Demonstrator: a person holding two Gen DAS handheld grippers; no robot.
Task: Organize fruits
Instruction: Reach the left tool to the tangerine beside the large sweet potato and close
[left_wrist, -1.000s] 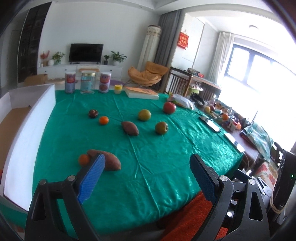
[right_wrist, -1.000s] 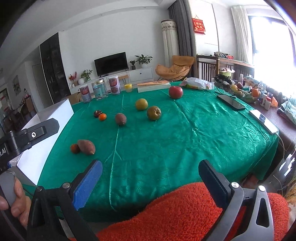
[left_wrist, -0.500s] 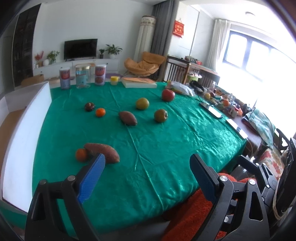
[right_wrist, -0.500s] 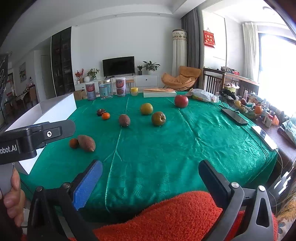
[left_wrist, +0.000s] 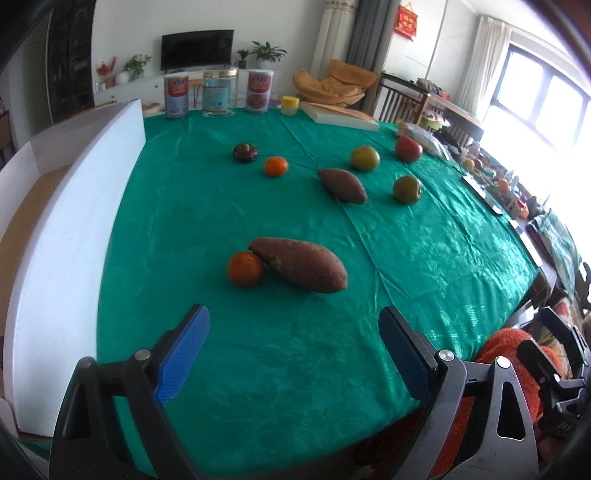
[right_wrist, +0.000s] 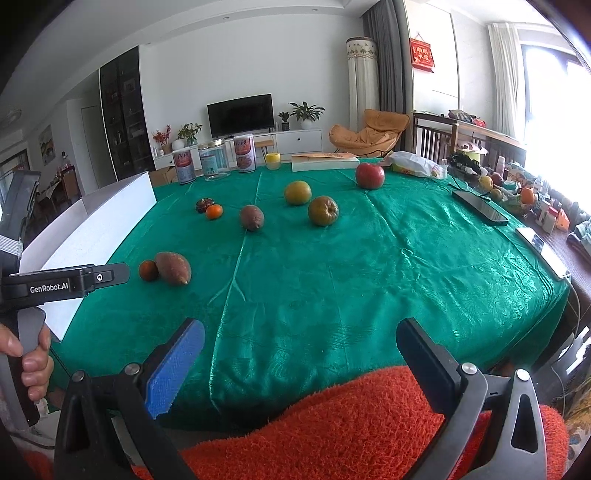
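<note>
— Left gripper (left_wrist: 293, 332): we see its blue pads spread wide over the green tablecloth (left_wrist: 236, 354), holding nothing.
— And the fruit?
— We find an orange (left_wrist: 245, 268) touching a sweet potato (left_wrist: 300, 264) just ahead; our right gripper (right_wrist: 300, 347) gapes empty too.

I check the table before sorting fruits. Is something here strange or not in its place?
Yes: two sweet potatoes lie among the fruit. The near sweet potato touches a small orange; the far sweet potato lies mid-table. Nothing looks spilled or damaged on the green cloth.
</note>
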